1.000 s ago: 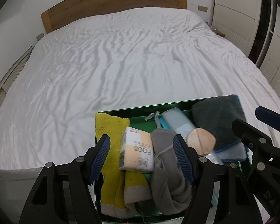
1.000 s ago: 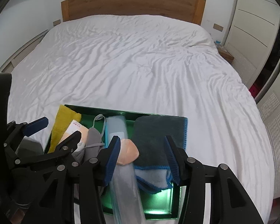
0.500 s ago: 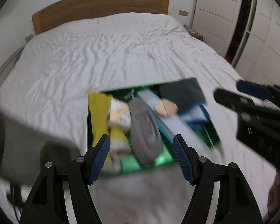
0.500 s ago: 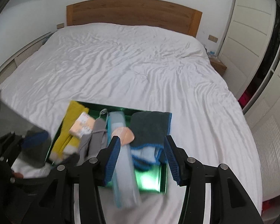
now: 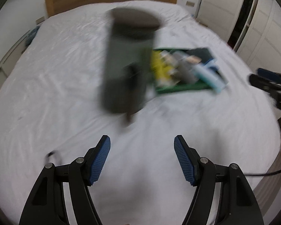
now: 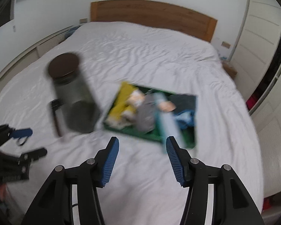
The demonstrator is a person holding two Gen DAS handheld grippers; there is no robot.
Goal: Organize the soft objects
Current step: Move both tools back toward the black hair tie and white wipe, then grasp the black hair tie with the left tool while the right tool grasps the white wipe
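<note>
Both grippers, left gripper (image 5: pixel 142 158) and right gripper (image 6: pixel 142 162), are spread wide and hold nothing. The green tray (image 6: pixel 151 136) of soft things sits near the bed's (image 6: pixel 140 56) foot edge. Next: reach in and pick one.

left gripper (image 5: pixel 142 157): black two-finger unit with blue ribbed pads, angled steeply down, jaws apart, nothing between them, just widened a touch
right gripper (image 6: pixel 142 159): same build, angled down, jaws apart, nothing between them, just been opening
both: blurred views, neither holding anything
</note>
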